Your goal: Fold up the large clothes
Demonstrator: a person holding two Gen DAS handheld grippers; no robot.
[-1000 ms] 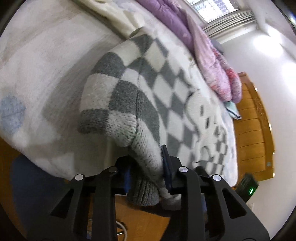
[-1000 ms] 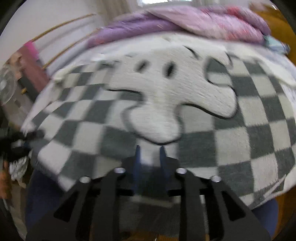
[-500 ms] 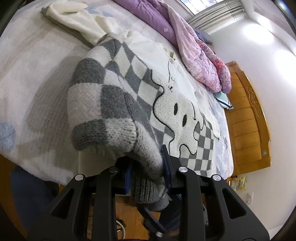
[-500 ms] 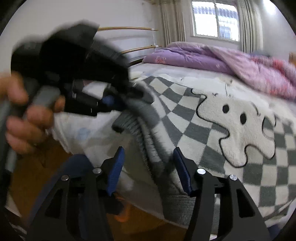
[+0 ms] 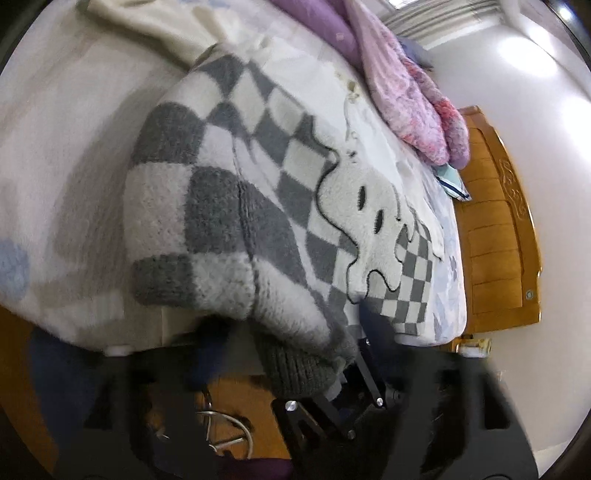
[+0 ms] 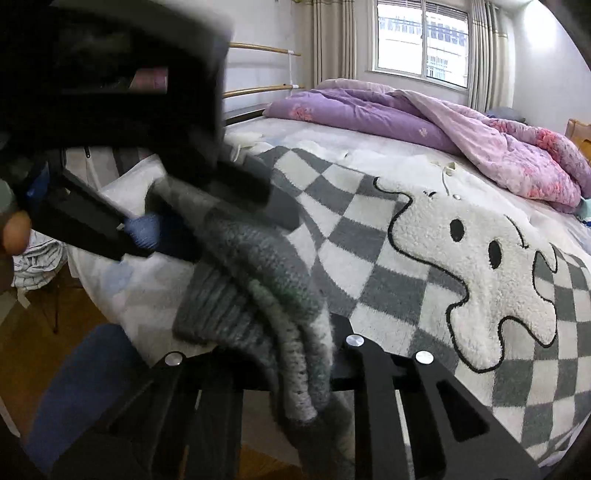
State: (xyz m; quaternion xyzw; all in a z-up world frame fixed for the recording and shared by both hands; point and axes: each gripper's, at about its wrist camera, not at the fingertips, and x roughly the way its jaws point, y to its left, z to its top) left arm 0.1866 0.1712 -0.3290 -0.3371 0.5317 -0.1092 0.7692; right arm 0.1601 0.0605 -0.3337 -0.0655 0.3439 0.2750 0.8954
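A grey-and-white checkered knit sweater [image 5: 266, 192] with a white ghost patch [image 6: 480, 258] lies spread on the bed. Its folded corner and ribbed grey hem [image 5: 299, 365] hang over the bed's near edge. My left gripper [image 6: 173, 229] has blue-padded jaws parted around the bunched corner, and in its own view its fingers are blurred and spread wide. My right gripper [image 6: 284, 354] is closed on the same corner of the sweater [image 6: 291, 314] just below, and it shows in the left wrist view [image 5: 354, 369] under the hem.
A purple-pink quilt [image 6: 461, 136] is heaped at the far side of the bed. A cream garment [image 5: 159, 22] lies beyond the sweater. A wooden headboard [image 5: 498, 236] stands at the right. Wooden floor [image 5: 240, 406] and a metal ring [image 5: 225, 435] are below.
My left gripper has opened and let go of the sweater corner. My right gripper has come in from the open position and closed on that corner.
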